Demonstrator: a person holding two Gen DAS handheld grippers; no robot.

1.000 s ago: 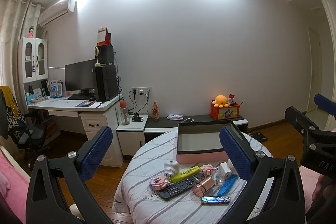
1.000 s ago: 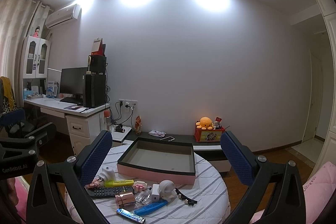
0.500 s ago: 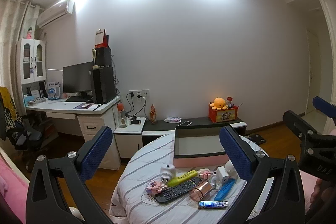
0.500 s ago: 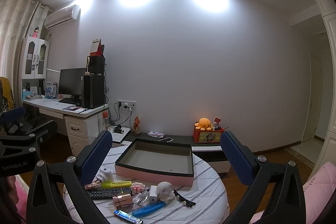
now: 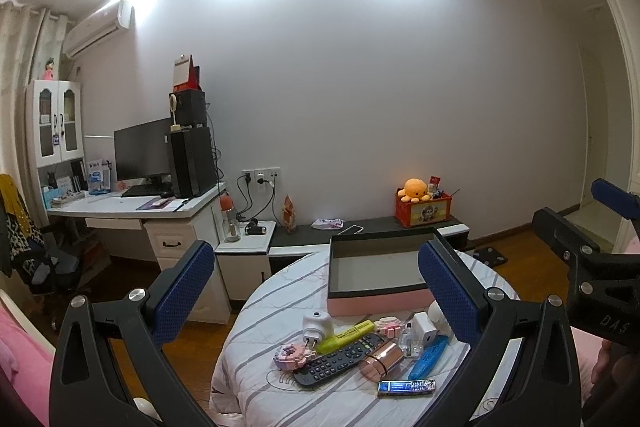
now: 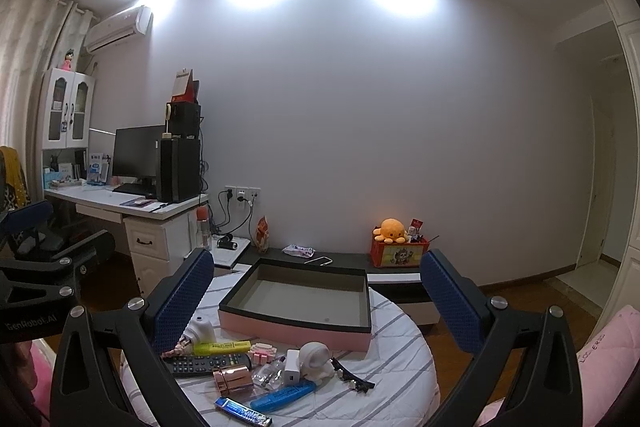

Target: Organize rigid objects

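A round table with a striped white cloth (image 5: pixel 256 367) (image 6: pixel 400 339) carries an empty pink box with a dark rim (image 5: pixel 376 301) (image 6: pixel 296 325). In front of the box lies a cluster of small items: a black remote (image 5: pixel 338 359) (image 6: pixel 206 363), a yellow highlighter (image 5: pixel 346 335) (image 6: pixel 222 347), a blue highlighter (image 5: pixel 429 357) (image 6: pixel 282 397), a rose-gold case (image 5: pixel 382 361) (image 6: pixel 233 377), a white plug (image 5: pixel 317 323) and a shiny blue bar (image 5: pixel 406 387) (image 6: pixel 242 411). My left gripper (image 5: pixel 316 291) and right gripper (image 6: pixel 316 295) both hang open above and short of the table, holding nothing.
A white desk with monitor and black tower (image 5: pixel 188 163) stands at the left, a low dark cabinet with an orange plush on a red crate (image 5: pixel 420 203) along the back wall. An office chair (image 5: pixel 48 263) is far left. Pink bedding (image 6: pixel 604 347) lies at the right.
Both views have drawn back and risen a little, so the table and its items sit lower and smaller. Both grippers stay open and the objects have not moved.
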